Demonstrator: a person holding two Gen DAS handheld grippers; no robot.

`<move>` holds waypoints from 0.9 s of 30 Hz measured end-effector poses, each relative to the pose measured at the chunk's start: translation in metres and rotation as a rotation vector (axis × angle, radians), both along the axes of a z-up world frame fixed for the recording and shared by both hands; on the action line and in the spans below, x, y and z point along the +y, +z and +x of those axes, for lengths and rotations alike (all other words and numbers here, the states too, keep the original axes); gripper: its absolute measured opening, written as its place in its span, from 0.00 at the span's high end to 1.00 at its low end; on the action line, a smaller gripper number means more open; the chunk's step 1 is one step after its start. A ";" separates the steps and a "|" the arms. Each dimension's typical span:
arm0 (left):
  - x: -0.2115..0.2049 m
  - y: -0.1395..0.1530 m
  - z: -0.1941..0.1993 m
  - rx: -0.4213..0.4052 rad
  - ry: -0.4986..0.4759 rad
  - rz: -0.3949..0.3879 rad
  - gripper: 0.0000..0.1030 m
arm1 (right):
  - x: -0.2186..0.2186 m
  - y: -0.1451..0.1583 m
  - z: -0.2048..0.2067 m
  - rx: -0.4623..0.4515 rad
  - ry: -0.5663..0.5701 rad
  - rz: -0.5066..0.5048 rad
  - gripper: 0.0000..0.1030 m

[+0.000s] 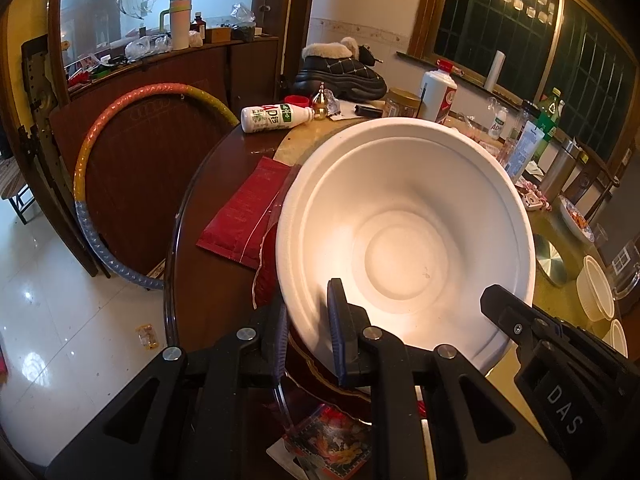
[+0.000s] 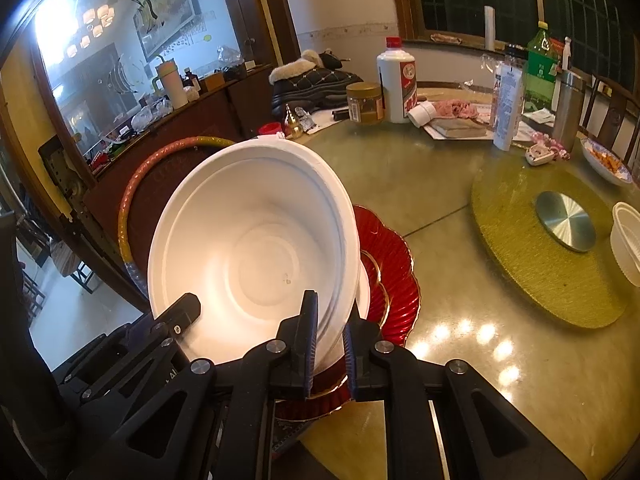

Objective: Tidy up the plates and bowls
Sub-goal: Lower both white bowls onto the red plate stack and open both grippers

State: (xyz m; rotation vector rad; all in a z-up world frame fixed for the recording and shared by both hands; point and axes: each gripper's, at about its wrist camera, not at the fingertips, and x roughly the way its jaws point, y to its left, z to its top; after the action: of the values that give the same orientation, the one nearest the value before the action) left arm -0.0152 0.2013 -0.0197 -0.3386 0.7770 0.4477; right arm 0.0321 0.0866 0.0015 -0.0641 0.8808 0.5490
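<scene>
White foam is what we grip on both sides: the disposable bowl point(image 1: 404, 236) sits tilted between our two tools, its mouth turned toward us. Our left hand-held gripper point(image 1: 308, 332) is nearly closed, its blue pads pinching the bowl's rim on the left, one finger inside and one outside. Our right hand-held gripper point(image 2: 330, 344) is closed just as narrowly on the opposite rim. We hold the bowl just above a red scalloped plate point(image 2: 394, 276) with a gold edge, which lies on the desk point(image 2: 440, 224); whether the bowl's underside touches the plate we cannot tell. More white bowls point(image 2: 628, 240) stand well apart at the right, beside a green round mat point(image 2: 516, 280) with a metal disc. Bottles, a jar and a fur-lined boot crowd the far side of the desk
</scene>
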 end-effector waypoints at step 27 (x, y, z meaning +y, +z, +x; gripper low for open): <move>0.014 0.040 -0.012 -0.194 0.124 -0.102 0.23 | -0.051 0.002 0.028 0.124 -0.030 0.170 0.30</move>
State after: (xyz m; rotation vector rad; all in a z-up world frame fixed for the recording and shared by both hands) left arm -0.0276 0.2158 0.0203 -0.5198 0.5931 0.4850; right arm 0.0602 0.0356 0.0036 0.1388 0.9505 0.6027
